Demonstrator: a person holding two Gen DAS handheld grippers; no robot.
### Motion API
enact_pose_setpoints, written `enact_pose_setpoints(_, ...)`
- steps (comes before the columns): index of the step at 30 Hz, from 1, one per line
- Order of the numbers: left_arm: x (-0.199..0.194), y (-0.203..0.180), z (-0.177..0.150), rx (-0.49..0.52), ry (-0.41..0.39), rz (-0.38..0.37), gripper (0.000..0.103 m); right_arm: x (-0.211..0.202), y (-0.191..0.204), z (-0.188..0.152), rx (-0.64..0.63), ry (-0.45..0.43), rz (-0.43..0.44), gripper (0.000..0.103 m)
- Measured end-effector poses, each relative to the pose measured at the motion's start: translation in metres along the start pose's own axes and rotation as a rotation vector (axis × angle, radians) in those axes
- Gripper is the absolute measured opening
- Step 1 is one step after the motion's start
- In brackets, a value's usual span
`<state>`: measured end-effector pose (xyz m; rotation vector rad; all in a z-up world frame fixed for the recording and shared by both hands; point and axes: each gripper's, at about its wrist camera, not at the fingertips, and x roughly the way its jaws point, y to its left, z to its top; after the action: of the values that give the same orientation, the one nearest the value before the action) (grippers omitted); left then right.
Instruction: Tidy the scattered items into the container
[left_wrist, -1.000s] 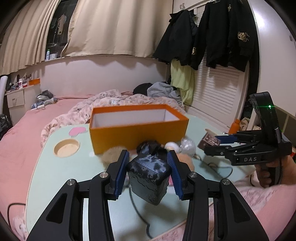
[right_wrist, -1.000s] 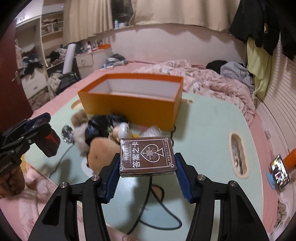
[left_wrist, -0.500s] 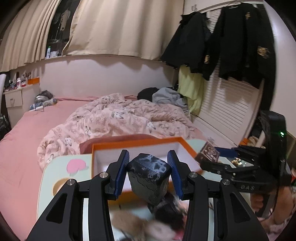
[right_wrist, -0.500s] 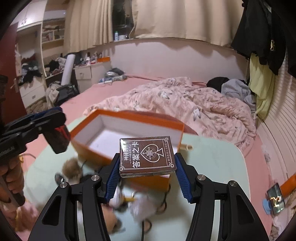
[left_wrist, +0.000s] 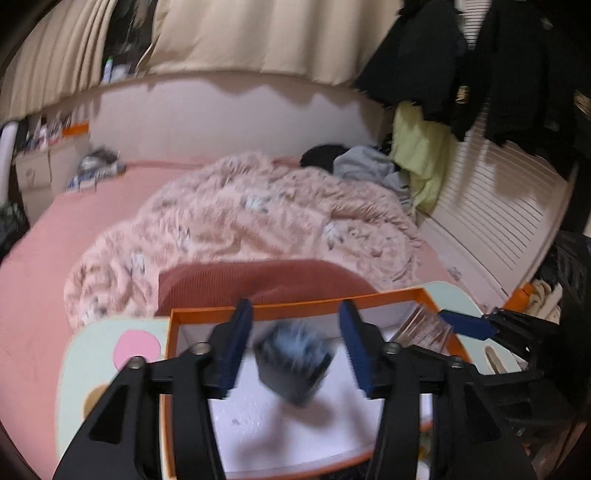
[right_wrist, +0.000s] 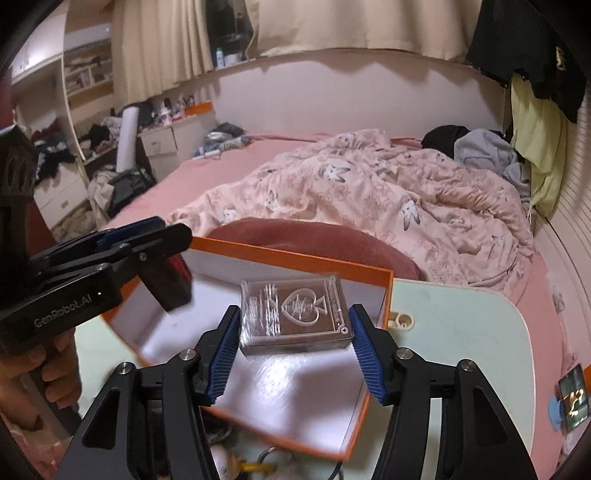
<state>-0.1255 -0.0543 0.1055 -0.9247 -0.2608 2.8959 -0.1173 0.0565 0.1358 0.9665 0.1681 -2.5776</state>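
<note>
Over the orange cardboard box (right_wrist: 384, 295), both grippers' fingers are opening; the blurred dark cube (left_wrist: 293, 365) and brown card pack (right_wrist: 295, 314) seem released, so withdrawal should be delayed.

The box (right_wrist: 384, 291) sat on the tabletop (right_wrist: 461, 332), the card deck (right_wrist: 295, 314) over it at twelve o'clock of the right tool (right_wrist: 293, 350), the bed (right_wrist: 369, 192) behind.
</note>
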Motion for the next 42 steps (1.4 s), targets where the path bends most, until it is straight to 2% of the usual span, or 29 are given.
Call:
enact_pose_setpoints(3, 0.0, 0.008, -0.001, -0.041, -0.004, 0.002, 0.063, 0.001, -0.006, 0.002, 0.016, -0.018, -0.031, 0.074)
enact_pose_setpoints(10, -0.04, 0.015, -0.015, -0.025, -0.037, -0.012, 0.064, -0.031, -0.026, -0.007, 0.099, -0.07, -0.006, 0.075)
enact_pose_setpoints(12, -0.056, 0.016, -0.023, -0.027, -0.038, -0.015, 0.073, -0.049, -0.027, -0.017, 0.109, -0.091, 0.006, 0.075)
enact_pose_setpoints(16, -0.096, 0.014, -0.056, -0.044, -0.024, -0.045, 0.076, -0.079, -0.02, -0.046, 0.123, -0.068, 0.049, 0.081)
enact_pose_setpoints(18, -0.108, 0.01, -0.081, -0.078, 0.041, -0.052, 0.076, -0.089, -0.011, -0.068, 0.098, -0.02, 0.056, 0.081)
enact_pose_setpoints(21, -0.123, 0.0, -0.122, -0.076, 0.103, -0.117, 0.076, -0.099, 0.003, -0.099, 0.053, 0.032, 0.047, 0.081)
enact_pose_setpoints(22, -0.126, -0.004, -0.134, -0.053, 0.105, -0.091, 0.076, -0.1, 0.006, -0.109, 0.045, 0.049, 0.053, 0.081)
enact_pose_setpoints(25, -0.127, -0.01, -0.157, 0.022, 0.12, 0.05, 0.076, -0.096, 0.012, -0.135, 0.03, 0.113, 0.043, 0.081)
enact_pose_setpoints(29, -0.121, -0.006, -0.173, 0.031, 0.165, 0.069, 0.076, -0.089, 0.02, -0.157, -0.039, 0.142, -0.051, 0.081)
enact_pose_setpoints(33, -0.112, -0.007, -0.18, 0.051, 0.184, 0.114, 0.076, -0.079, 0.021, -0.163, -0.07, 0.167, -0.086, 0.083)
enact_pose_setpoints(34, -0.109, -0.007, -0.183, 0.05, 0.193, 0.118, 0.076, -0.078, 0.02, -0.164, -0.06, 0.166, -0.077, 0.089)
enact_pose_setpoints(35, -0.105, -0.005, -0.186, 0.046, 0.207, 0.121, 0.076, -0.076, 0.019, -0.166, -0.055, 0.168, -0.079, 0.099)
enact_pose_setpoints(37, -0.101, -0.005, -0.191, 0.067, 0.2, 0.15, 0.08, -0.074, 0.017, -0.169, -0.057, 0.171, -0.076, 0.103)
enact_pose_setpoints(38, -0.101, -0.006, -0.193, 0.08, 0.187, 0.162, 0.088, -0.073, 0.017, -0.17, -0.065, 0.166, -0.068, 0.103)
enact_pose_setpoints(40, -0.1, -0.003, -0.195, 0.069, 0.168, 0.156, 0.094, -0.073, 0.018, -0.171, -0.068, 0.163, -0.063, 0.103)
enact_pose_setpoints(41, -0.099, -0.002, -0.196, 0.064, 0.165, 0.159, 0.103, -0.073, 0.018, -0.171, -0.069, 0.161, -0.064, 0.103)
enact_pose_setpoints(42, -0.098, -0.001, -0.197, 0.061, 0.162, 0.157, 0.103, -0.073, 0.018, -0.17, -0.07, 0.161, -0.064, 0.103)
